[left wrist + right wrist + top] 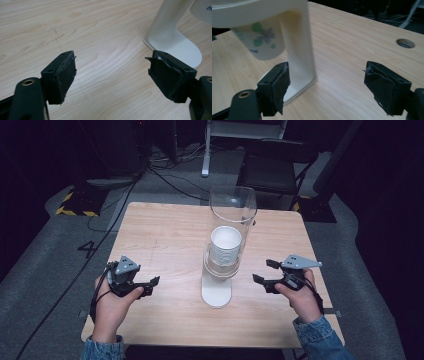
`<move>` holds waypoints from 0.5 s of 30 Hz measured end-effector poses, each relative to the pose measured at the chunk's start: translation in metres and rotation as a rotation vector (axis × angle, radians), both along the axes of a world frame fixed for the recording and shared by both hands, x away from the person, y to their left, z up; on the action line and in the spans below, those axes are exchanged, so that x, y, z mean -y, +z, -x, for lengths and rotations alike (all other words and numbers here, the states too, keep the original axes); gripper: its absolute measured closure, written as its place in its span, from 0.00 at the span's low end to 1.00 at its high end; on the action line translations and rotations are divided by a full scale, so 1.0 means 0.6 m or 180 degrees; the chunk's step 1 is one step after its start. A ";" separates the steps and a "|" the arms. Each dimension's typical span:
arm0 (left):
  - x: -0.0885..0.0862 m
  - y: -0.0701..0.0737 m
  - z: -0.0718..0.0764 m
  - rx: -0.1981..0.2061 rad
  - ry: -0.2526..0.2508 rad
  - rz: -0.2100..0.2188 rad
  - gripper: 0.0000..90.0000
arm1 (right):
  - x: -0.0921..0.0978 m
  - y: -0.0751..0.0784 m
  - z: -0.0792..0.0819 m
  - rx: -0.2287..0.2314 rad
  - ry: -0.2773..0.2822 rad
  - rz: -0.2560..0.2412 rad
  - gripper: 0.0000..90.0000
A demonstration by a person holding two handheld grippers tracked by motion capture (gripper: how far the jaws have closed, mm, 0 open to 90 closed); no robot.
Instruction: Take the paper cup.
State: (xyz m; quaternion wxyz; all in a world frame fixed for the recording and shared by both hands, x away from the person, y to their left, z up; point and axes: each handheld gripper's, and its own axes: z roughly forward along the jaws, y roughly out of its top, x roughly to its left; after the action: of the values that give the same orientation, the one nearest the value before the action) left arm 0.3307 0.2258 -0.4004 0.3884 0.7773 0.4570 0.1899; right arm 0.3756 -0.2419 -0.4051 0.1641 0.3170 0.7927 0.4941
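Two grippers, left gripper (pixel 150 285) and right gripper (pixel 264 271), are held wide open and empty beside the centre cup dispenser (pixel 218 292); its bottom paper cup (pixel 265 43) (light, probably crushable) is best pinched gently on its sidewall.

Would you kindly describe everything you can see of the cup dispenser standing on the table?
The cup dispenser stands upright near the middle of the wooden table. It has a clear plastic-looking tube on top, open at the top, holding a stack of white paper cups. A white post carries the tube above a flat rounded white base. The bottom cup, printed with flowers, hangs below the tube. Neither hand-held gripper touches it.
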 end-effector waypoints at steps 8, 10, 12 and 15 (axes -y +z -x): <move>0.001 -0.001 -0.005 -0.0005 -0.0029 0.0026 0.24 | -0.069 -0.015 0.012 0.0019 0.0297 -0.0048 0.18; 0.002 -0.002 -0.007 -0.0004 -0.0035 0.0012 0.24 | -0.083 -0.018 0.013 0.0038 0.0360 -0.0046 0.18; 0.004 -0.003 -0.008 -0.0015 -0.0051 0.0015 0.24 | -0.096 -0.021 0.013 0.0063 0.0382 -0.0091 0.18; 0.006 -0.003 -0.009 -0.0023 -0.0062 0.0008 0.24 | -0.106 -0.024 0.014 0.0098 0.0400 -0.0120 0.18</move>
State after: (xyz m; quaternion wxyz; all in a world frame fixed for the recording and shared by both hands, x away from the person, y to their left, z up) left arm 0.3360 0.2222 -0.4023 0.3896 0.7819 0.4510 0.1827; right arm 0.3674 -0.1780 -0.4193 0.1390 0.2620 0.7990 0.5231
